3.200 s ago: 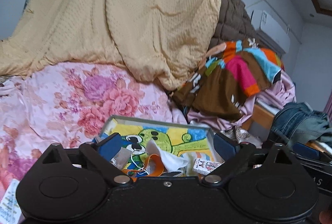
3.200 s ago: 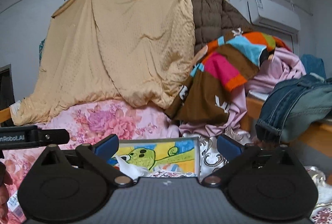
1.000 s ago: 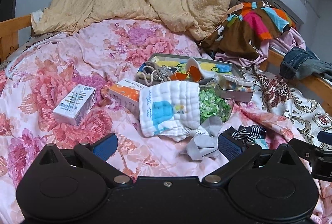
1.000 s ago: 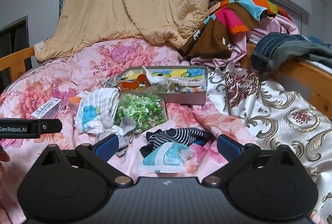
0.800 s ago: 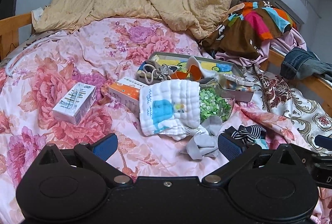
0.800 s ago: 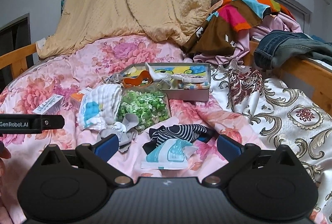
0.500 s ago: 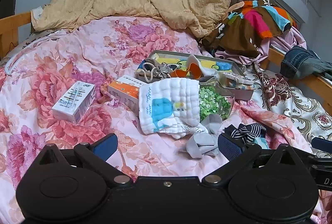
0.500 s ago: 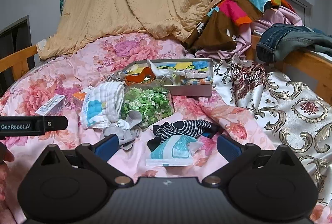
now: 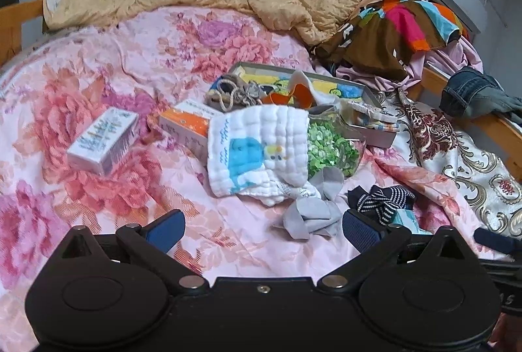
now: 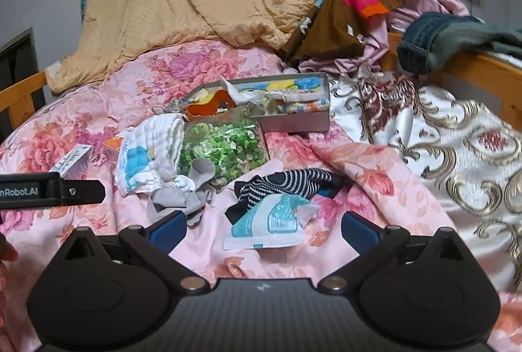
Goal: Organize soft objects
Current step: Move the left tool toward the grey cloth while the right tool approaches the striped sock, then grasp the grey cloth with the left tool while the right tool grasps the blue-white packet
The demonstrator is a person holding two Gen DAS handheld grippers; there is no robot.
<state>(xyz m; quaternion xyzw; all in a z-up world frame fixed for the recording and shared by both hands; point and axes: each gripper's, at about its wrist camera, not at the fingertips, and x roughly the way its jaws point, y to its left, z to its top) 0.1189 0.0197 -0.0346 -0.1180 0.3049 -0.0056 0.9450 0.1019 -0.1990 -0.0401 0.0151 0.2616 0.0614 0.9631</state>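
Left gripper (image 9: 261, 228): fingers spread wide with nothing between them, hanging over the near part of the bed (image 9: 98, 64).
Right gripper (image 10: 262, 229): fingers equally wide apart and empty; the teal packet (image 10: 270, 223) lies between and just beyond the tips.
Where the soft things lie: in a loose heap at the middle of the bed, near side of the shallow box (image 10: 293, 120).
White quilted cloth (image 9: 257, 149): folded and thick, leaning against the bag of green pieces (image 9: 329, 149). Probably light and floppy; it should unfold if lifted by a corner, so a pinch across the doubled near edge looks safer.
Grey cloth (image 9: 313, 215): crumpled, thin, just beyond the left gripper's right fingertip and touching the white cloth. Any raised fold would do as a hold; it will likely drape and may drag its neighbour.
Striped sock (image 10: 287, 184): bunched, right of the grey cloth, its near end resting on the teal packet. Stretchy and light by the look of it; take the thick middle bunch, not the loose end.
Bag of green pieces: glossy film, probably slippery and shifting inside; not a cloth item.
Stiff things: white carton (image 9: 102, 139) at left and orange carton (image 9: 186, 126) beside the white cloth, both rigid.
Box contents: a cord bundle (image 9: 235, 92) and more fabric, too tangled to tell apart.
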